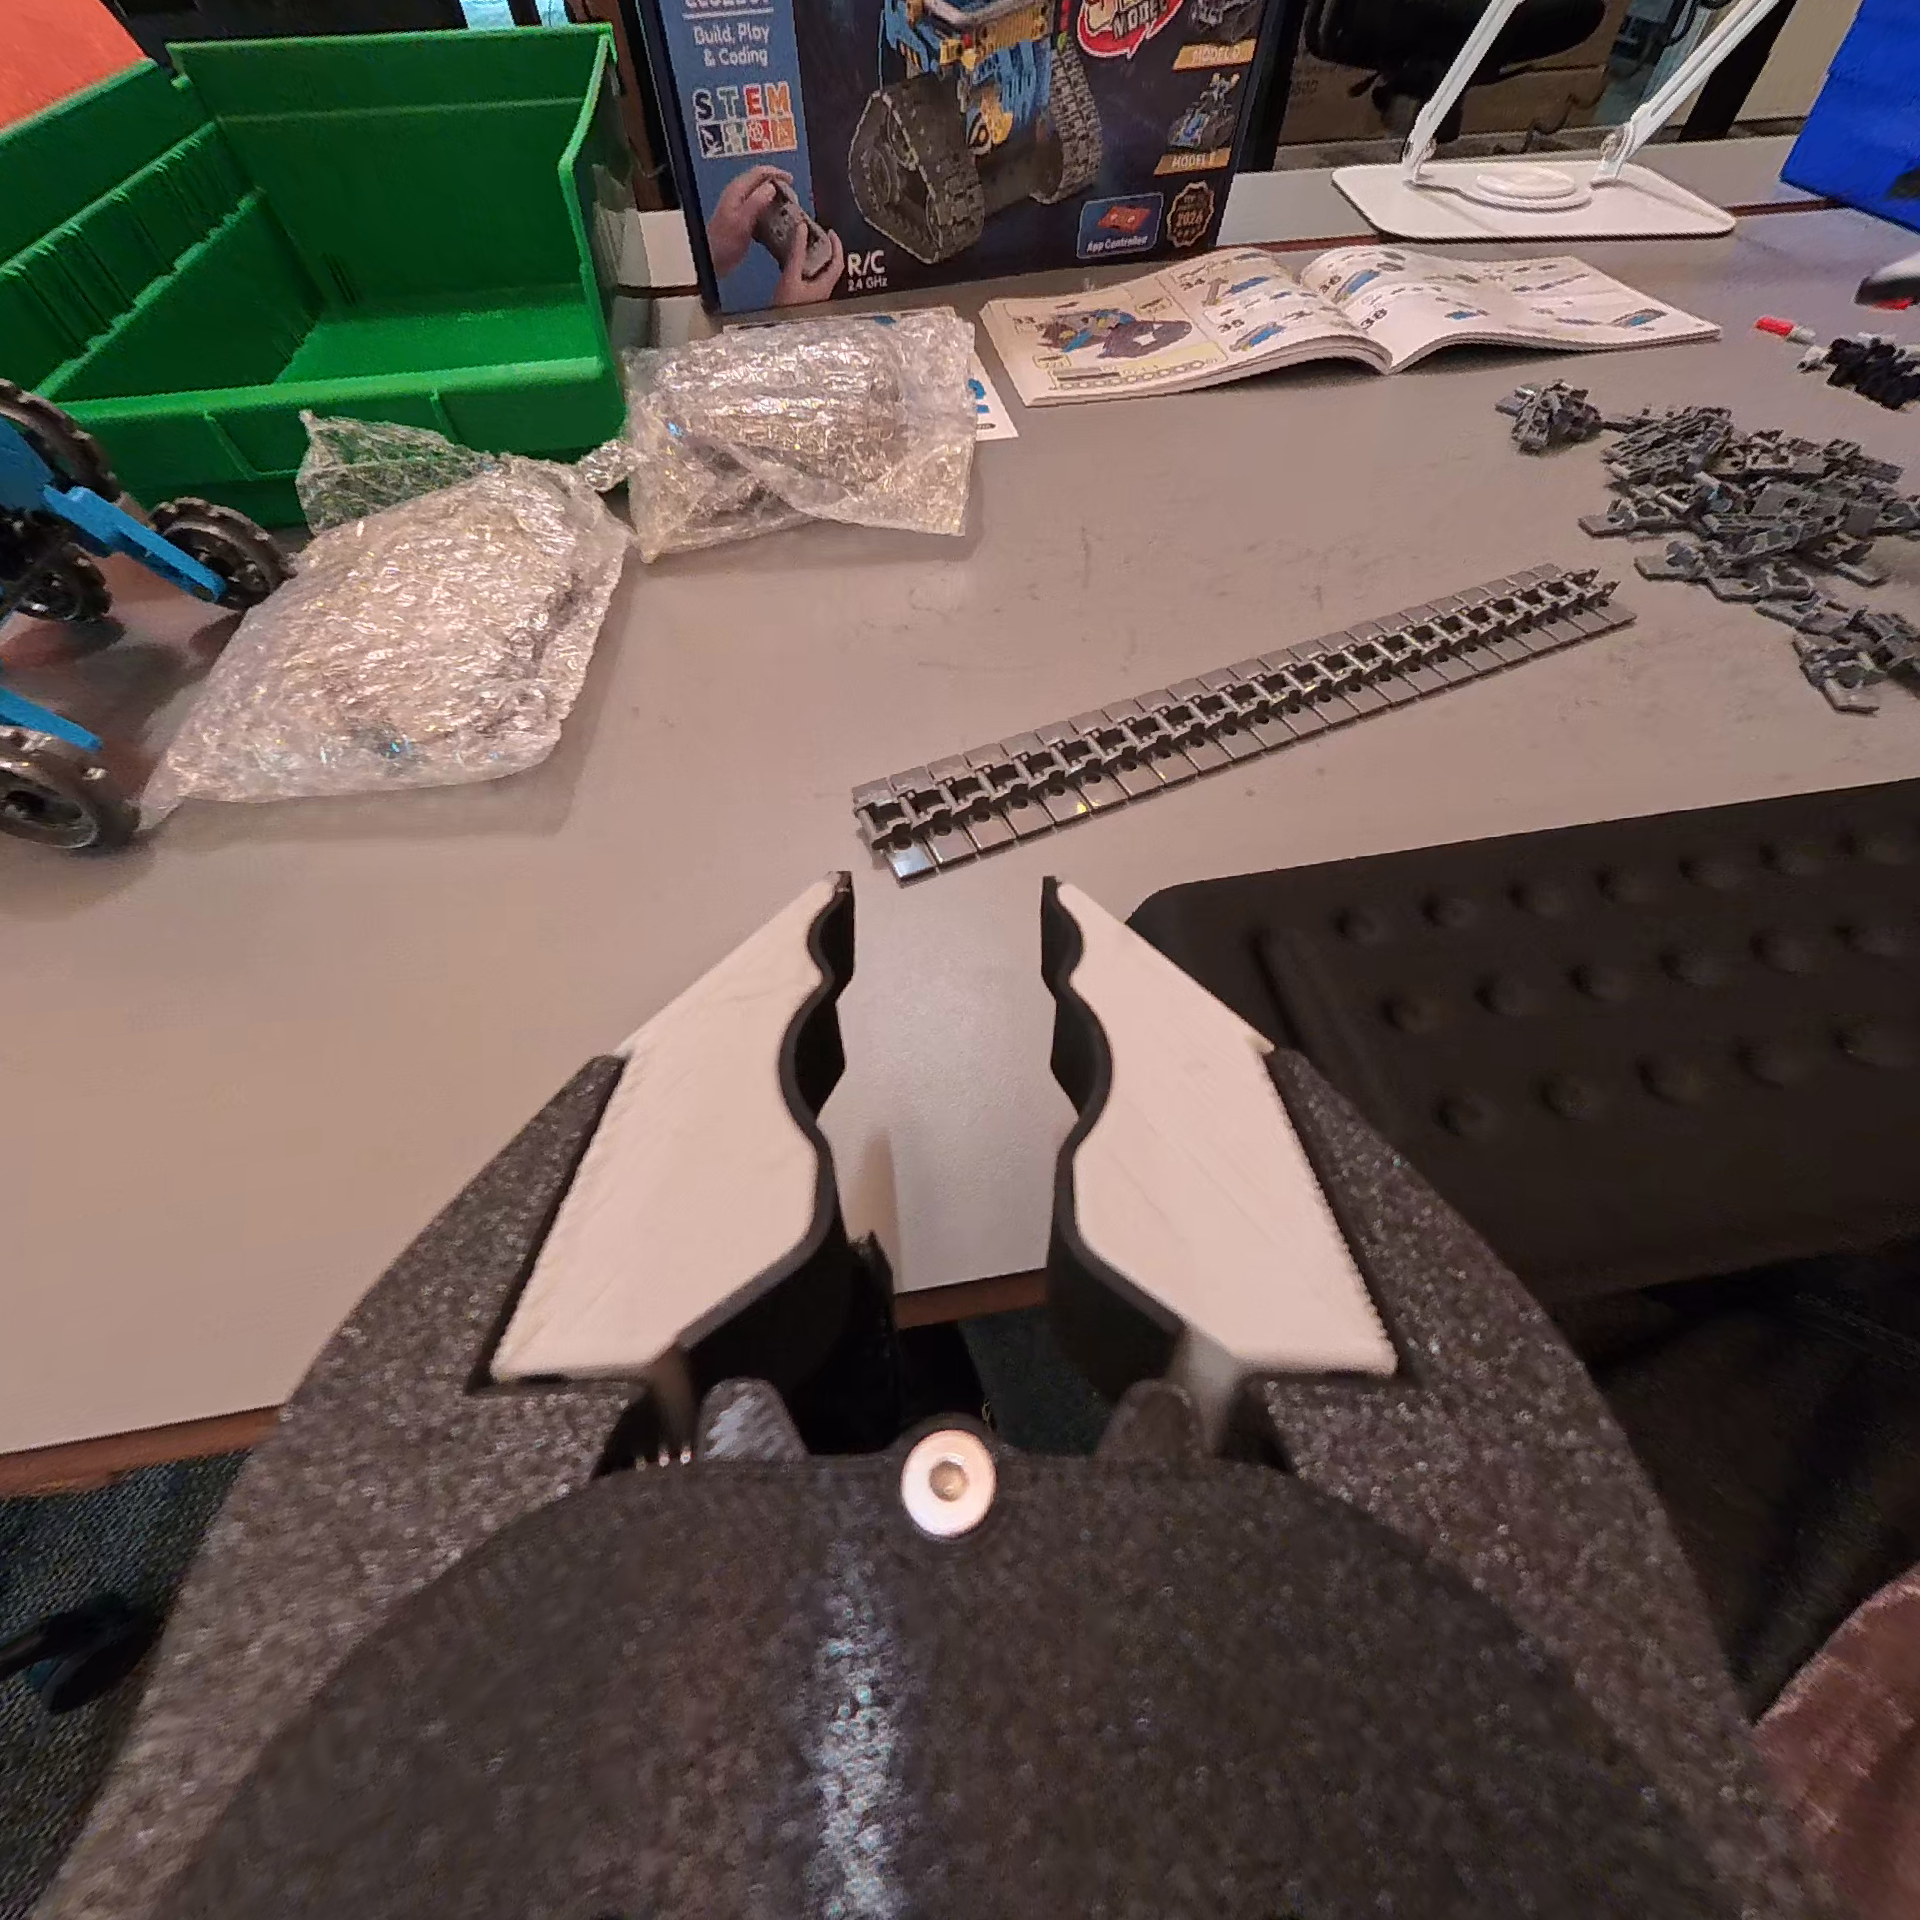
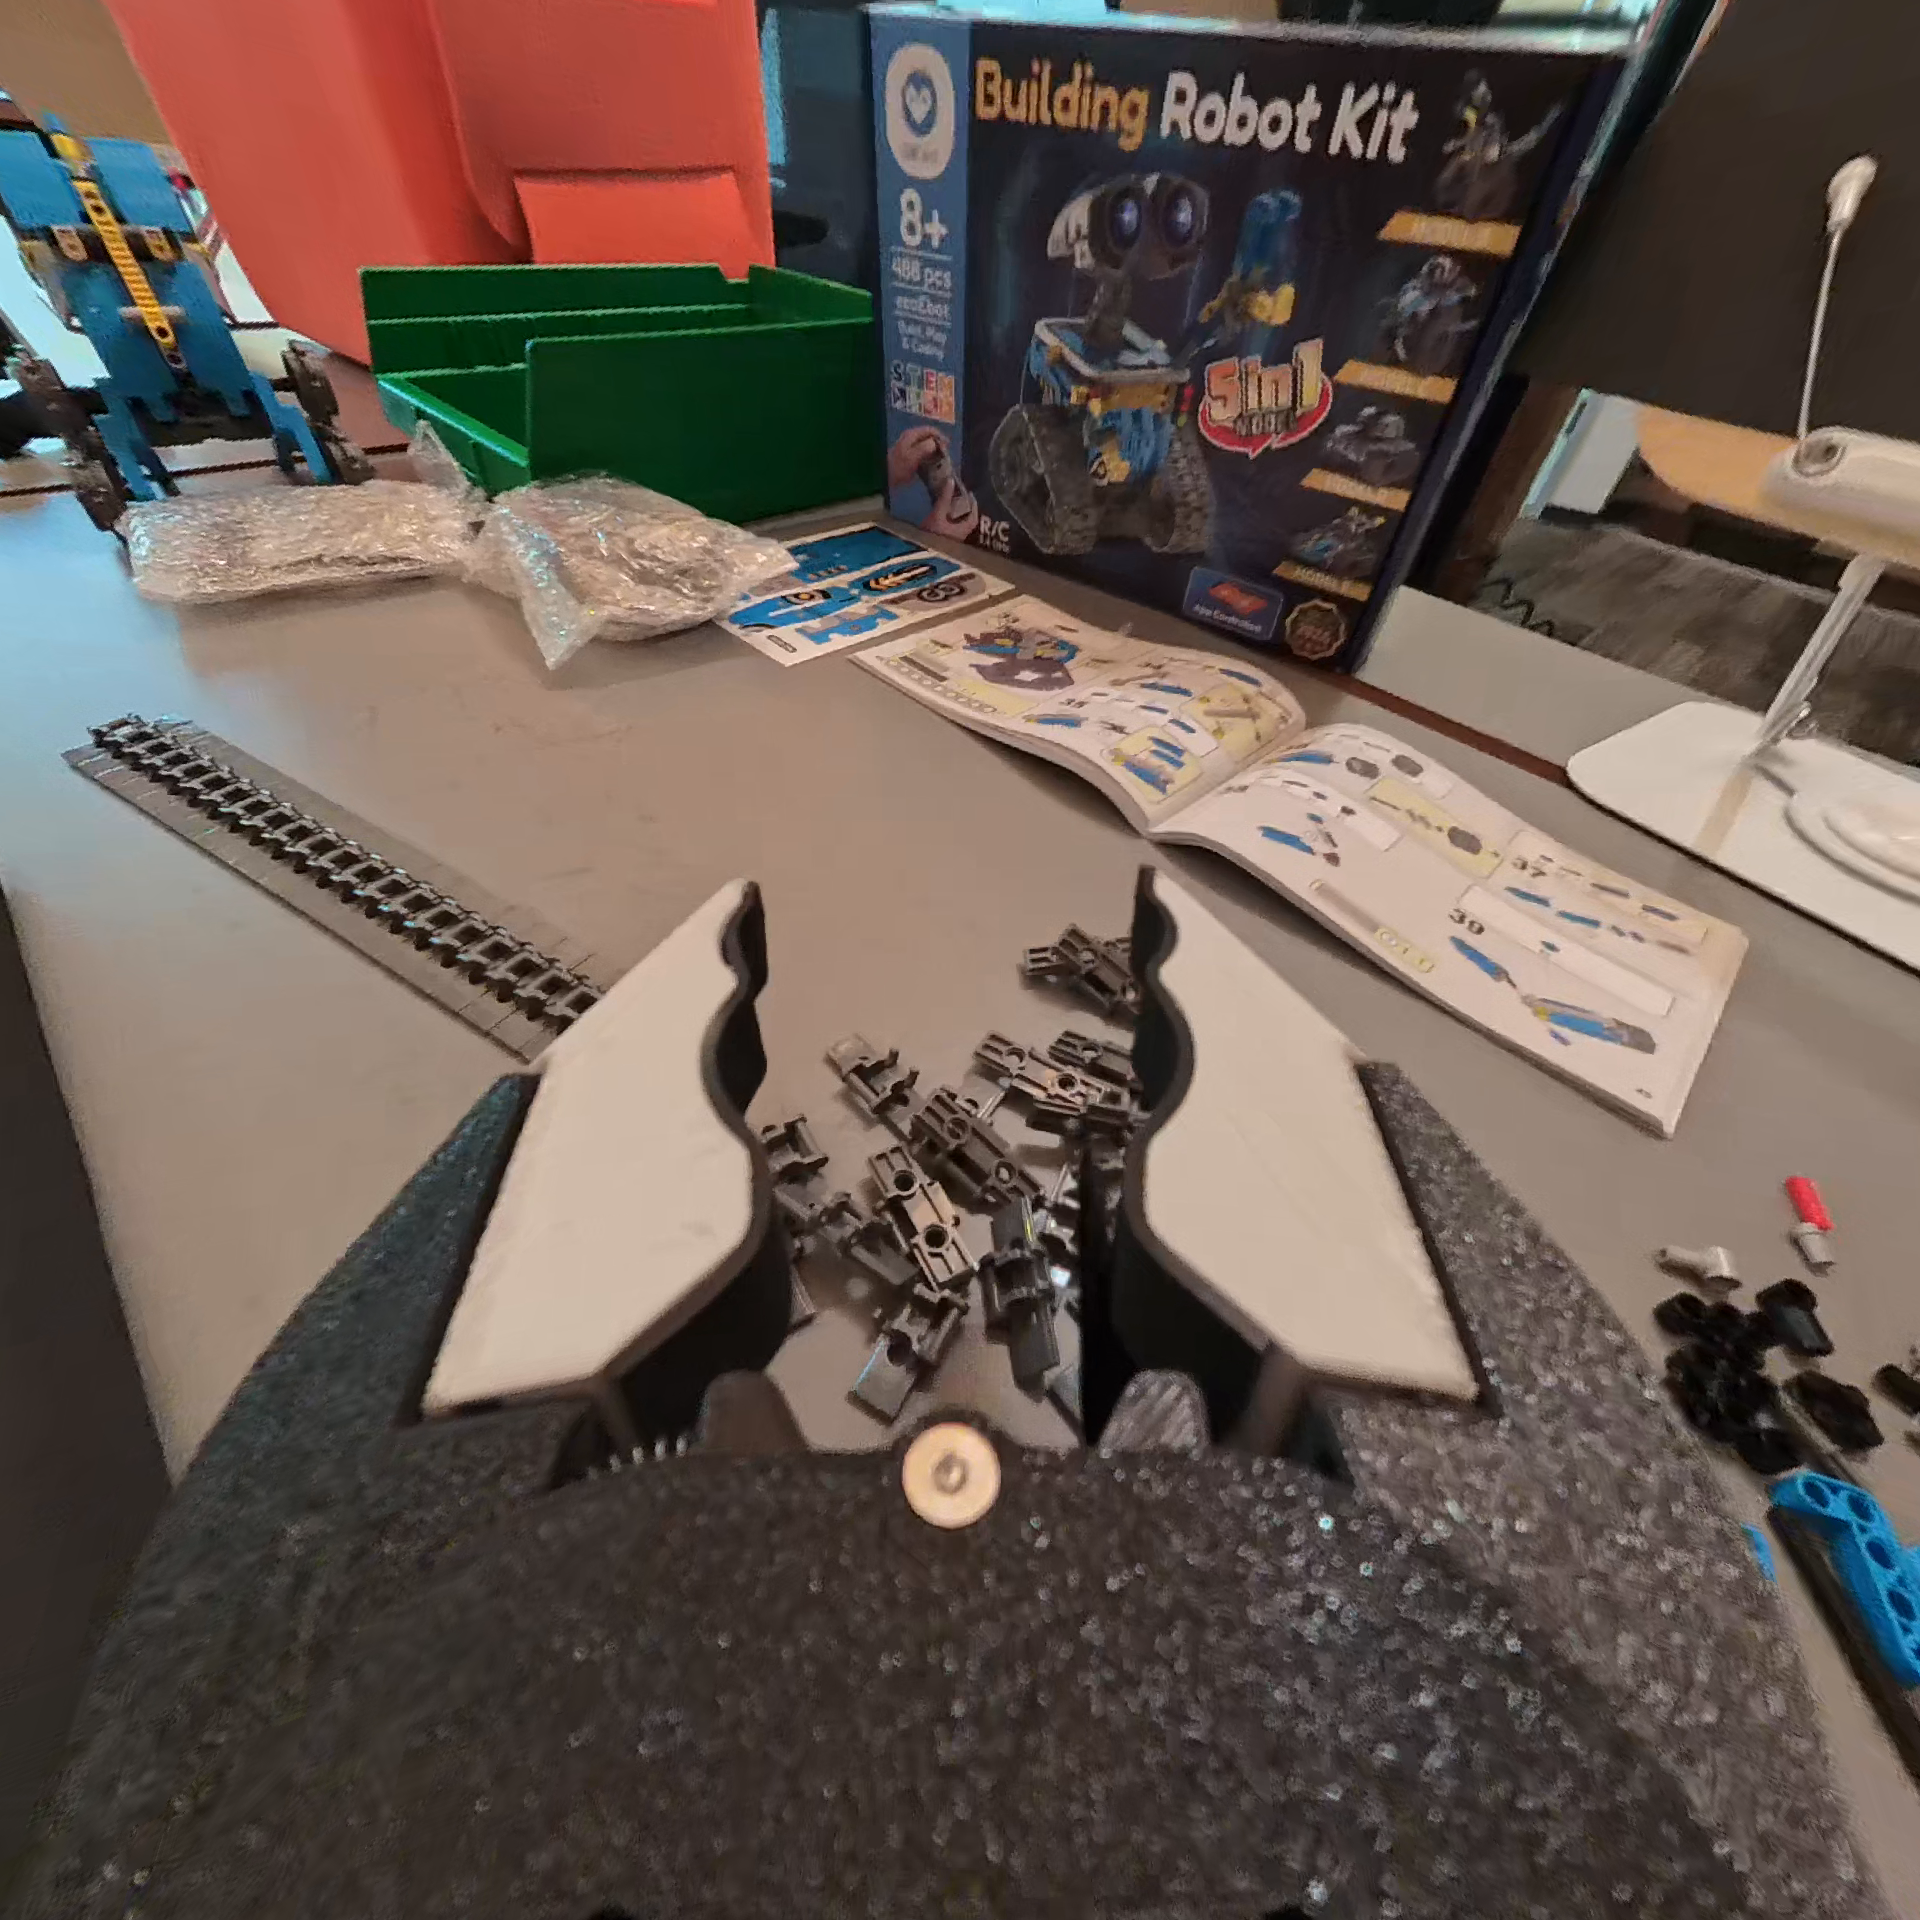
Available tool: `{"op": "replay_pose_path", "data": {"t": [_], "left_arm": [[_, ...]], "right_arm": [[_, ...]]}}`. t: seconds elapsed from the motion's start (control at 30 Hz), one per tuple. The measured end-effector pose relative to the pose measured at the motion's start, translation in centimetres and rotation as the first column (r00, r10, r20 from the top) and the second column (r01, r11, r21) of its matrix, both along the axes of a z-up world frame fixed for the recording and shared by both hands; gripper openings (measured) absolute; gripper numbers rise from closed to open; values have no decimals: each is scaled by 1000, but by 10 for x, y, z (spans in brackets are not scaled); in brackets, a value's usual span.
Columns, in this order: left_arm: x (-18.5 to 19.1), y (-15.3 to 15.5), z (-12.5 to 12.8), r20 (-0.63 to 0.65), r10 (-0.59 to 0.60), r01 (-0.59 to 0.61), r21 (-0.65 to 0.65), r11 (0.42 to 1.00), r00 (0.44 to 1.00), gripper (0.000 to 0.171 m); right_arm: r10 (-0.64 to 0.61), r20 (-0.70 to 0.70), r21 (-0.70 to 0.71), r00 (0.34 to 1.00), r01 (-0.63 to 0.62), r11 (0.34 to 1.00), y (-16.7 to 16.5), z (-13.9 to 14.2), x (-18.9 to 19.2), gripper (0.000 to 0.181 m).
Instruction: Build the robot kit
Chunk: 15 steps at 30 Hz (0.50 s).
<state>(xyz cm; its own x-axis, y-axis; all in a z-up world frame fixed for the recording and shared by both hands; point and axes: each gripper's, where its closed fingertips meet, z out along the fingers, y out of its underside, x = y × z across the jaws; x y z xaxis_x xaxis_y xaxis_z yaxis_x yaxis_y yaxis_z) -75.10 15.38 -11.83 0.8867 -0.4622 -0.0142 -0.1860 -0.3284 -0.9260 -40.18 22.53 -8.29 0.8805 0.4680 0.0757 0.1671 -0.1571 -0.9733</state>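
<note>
Grey surface (image 1: 1039,540) is carrying a part-built blue model (image 1: 52,582) at left, then one joined track strip (image 1: 1236,701). Loose grey links (image 2: 935,1174) are lying unjoined beneath the right gripper (image 2: 940,904); the left gripper (image 1: 945,883) is hovering beside the strip's near end. Both grippers' fingers are standing apart, gripping nothing.

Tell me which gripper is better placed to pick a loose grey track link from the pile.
Right. The right gripper hangs open directly over the loose track links; the left gripper is open by the assembled track strip.
</note>
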Motion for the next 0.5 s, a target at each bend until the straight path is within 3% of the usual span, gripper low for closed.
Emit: {"op": "replay_pose_path", "data": {"t": [0.07, 0.17, 0.23, 0.5], "left_arm": [[0, 0, 0, 1, -1, 1, -2, 1000, 1000, 36], [0, 0, -1, -3, -2, 2, -3, 1000, 1000, 36], [0, 0, -1, -3, -3, 3, -3, 1000, 1000, 36], [6, -2, 3, 43, -10, 10, -18, 1000, 999, 36]], "right_arm": [[-14, -14, -57, 1000, 13, 998, 2, -7, 4, 77], [-1, -34, -130, 999, -3, 991, 0, -13, 3, 63], [-1, -38, -151, 999, -5, 988, -1, -16, 4, 63], [15, -26, -79, 1000, -17, 997, -8, -5, 2, 46]]}}
